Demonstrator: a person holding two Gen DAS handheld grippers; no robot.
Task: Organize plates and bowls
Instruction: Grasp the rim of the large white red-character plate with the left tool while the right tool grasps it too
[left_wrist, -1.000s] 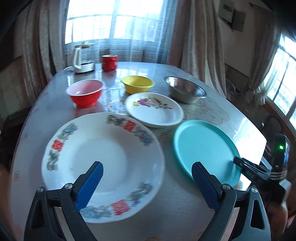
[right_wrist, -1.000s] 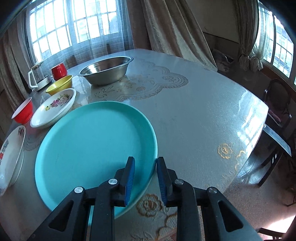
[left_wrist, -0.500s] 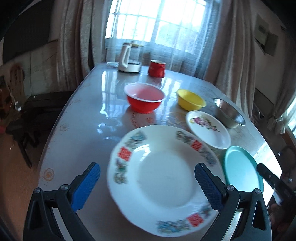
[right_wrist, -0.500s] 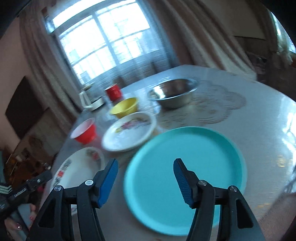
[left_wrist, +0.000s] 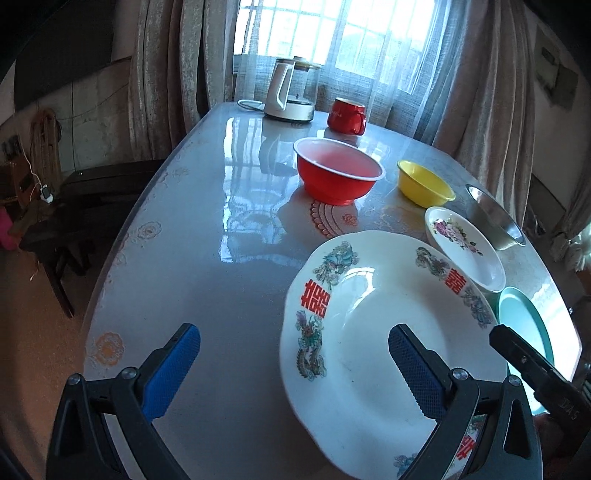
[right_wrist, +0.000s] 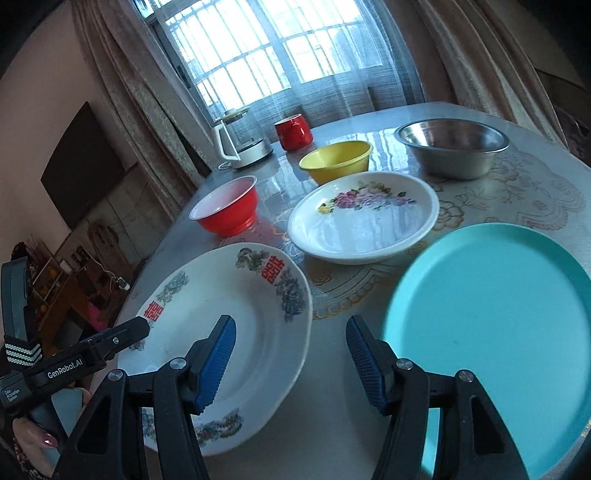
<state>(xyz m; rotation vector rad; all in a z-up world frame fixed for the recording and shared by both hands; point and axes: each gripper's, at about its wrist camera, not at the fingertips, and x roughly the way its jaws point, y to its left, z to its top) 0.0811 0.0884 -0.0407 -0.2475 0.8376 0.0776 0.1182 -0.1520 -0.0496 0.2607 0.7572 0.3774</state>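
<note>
Right tongs swung off teal plate; plate flat.

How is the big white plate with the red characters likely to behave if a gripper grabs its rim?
The big white plate looks like glazed ceramic, so probably stiff, fairly heavy and breakable. Its glossy surface may slip between the fingers. On the shiny table it would likely slide rather than tip when pushed.

I count three plates on the table: a large white patterned plate, a smaller floral plate and a teal plate. Three bowls: a red bowl, a yellow bowl and a steel bowl. One red mug and one kettle at the far edge.
</note>
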